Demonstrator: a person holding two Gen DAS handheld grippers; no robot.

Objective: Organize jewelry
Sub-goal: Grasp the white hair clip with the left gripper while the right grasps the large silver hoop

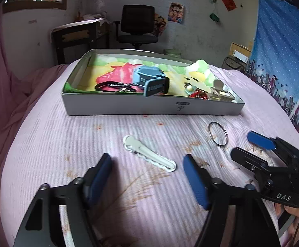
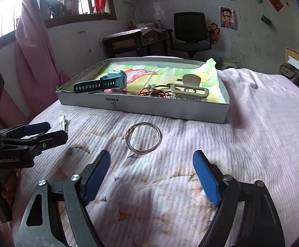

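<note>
Jewelry still out lies on the bed's pink cover (image 2: 242,144): a white hair clip (image 1: 149,154) just ahead of the left tool (image 1: 147,177), a metal bangle (image 2: 143,141) ahead of the right tool (image 2: 151,175). Both stand partly open, empty. Flat pieces on soft cloth may slip the pads, snag fabric, or skid short of the tray (image 2: 170,111).

Right claw (image 2: 151,179) open, empty; silver bangle (image 2: 143,141) just ahead.
</note>
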